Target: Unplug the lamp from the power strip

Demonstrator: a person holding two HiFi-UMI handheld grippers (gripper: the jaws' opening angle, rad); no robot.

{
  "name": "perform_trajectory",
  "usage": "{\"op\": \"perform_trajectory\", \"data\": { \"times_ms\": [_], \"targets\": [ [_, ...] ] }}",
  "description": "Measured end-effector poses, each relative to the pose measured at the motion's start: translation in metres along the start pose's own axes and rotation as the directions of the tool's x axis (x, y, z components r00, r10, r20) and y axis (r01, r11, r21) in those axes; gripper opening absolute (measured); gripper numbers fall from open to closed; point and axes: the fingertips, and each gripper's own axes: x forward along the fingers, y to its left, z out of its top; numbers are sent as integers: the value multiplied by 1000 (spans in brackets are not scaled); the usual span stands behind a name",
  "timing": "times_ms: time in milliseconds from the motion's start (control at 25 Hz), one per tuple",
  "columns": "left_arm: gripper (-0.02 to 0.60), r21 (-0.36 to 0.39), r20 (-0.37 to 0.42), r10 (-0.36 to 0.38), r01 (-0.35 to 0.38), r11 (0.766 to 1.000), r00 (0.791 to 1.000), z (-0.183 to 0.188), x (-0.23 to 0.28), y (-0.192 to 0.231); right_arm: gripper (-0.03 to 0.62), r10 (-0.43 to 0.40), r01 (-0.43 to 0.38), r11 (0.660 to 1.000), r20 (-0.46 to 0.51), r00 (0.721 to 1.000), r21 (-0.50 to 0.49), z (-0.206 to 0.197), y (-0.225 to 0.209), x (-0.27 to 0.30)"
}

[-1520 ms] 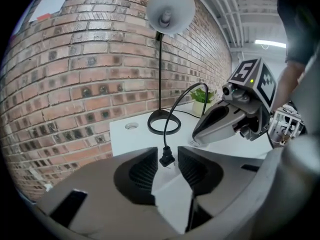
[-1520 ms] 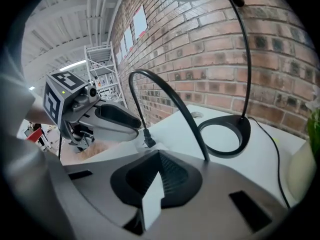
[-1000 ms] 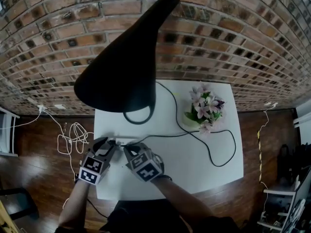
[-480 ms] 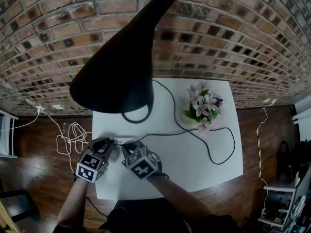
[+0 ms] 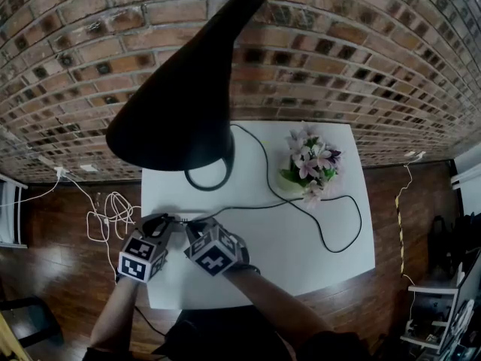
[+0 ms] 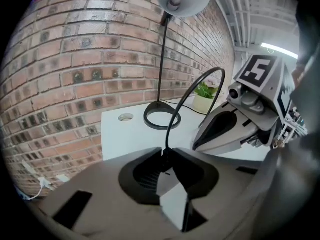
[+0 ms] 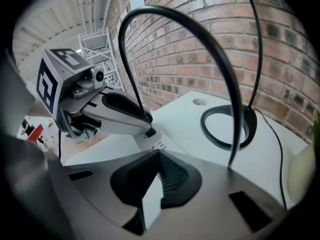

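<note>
The white power strip (image 5: 186,219) lies near the table's front left edge. My left gripper (image 5: 167,221) (image 6: 164,154) has just been closing its jaws, and they now pinch the lamp's black plug (image 6: 164,160) where it stands in the strip (image 6: 173,196). The black cord (image 6: 186,91) arches up from the plug. My right gripper (image 5: 192,226) (image 7: 159,156) sits just right of it, shut on the strip's end (image 7: 150,200). The black lamp (image 5: 180,104) stands on its ring base (image 5: 207,176) further back.
The white table (image 5: 263,262) stands against a brick wall. A pot of pink flowers (image 5: 308,164) stands at its right rear. The lamp's cord (image 5: 331,243) loops across the table's right half. White cables (image 5: 109,213) lie on the wooden floor at the left.
The left gripper's jaws have drawn together on the plug. Both hands keep their place at the power strip.
</note>
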Motion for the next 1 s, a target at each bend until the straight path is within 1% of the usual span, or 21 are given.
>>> {"op": "perform_trajectory", "data": {
  "times_ms": [120, 280, 440, 560, 800, 1000],
  "targets": [
    [61, 40, -18, -8, 9, 999, 1000, 0, 1, -2, -3, -14, 13, 999, -19, 1000, -30, -1, 0, 1],
    [60, 42, -26, -9, 10, 999, 1000, 1, 1, -3, -3, -14, 13, 999, -31, 999, -44, -1, 0, 1],
    [60, 35, -35, 0, 1, 999, 999, -4, 0, 0, -3, -13, 12, 999, -27, 1000, -38, 0, 0, 1],
    [60, 7, -30, -1, 2, 1000, 1000, 0, 0, 0, -3, -5, 4, 999, -28, 1000, -36, 0, 1, 1],
    [60, -16, -19, 3, -3, 1000, 1000, 2, -1, -1, -3, 4, -6, 999, -36, 999, -37, -1, 1, 2],
    [61, -9, -12, 3, -4, 1000, 1000, 2, -2, -1, -3, 8, -9, 1000, -32, 999, -27, 0, 1, 1]
  ]
}}
